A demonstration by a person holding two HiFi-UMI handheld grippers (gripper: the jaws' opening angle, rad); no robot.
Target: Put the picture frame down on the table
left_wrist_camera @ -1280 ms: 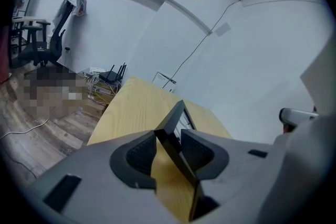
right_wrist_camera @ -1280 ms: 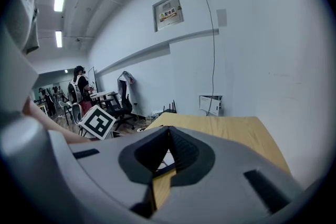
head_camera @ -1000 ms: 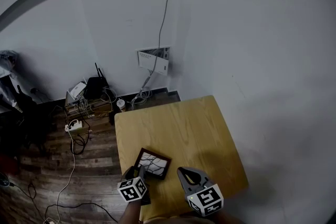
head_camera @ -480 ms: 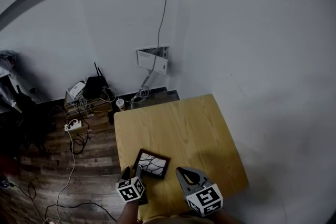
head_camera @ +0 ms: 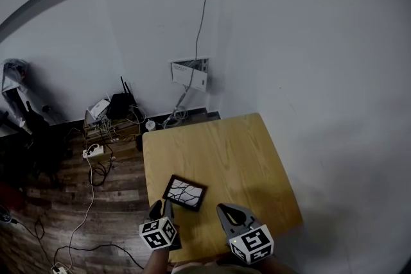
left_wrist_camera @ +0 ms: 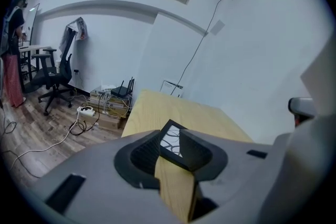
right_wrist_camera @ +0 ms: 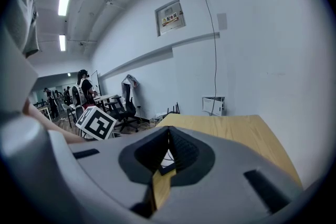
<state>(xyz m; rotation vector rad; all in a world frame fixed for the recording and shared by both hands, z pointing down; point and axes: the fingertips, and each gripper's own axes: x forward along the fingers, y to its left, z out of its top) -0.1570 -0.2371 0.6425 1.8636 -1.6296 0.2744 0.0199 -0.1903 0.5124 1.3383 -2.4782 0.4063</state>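
Wooden table point(head_camera: 244, 151), black rectangular frame point(head_camera: 185, 192) (lying flat), left claw point(head_camera: 162, 207) just narrowing, empty, right claw point(head_camera: 226, 210) closed.

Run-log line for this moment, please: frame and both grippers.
picture frame: flat on table | left gripper: jaws just been closing, nothing between them | right gripper: shut, empty

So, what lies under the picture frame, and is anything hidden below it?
The picture frame lies flat on the wooden table, near its left edge. Only tabletop shows around it; the patch beneath is covered.
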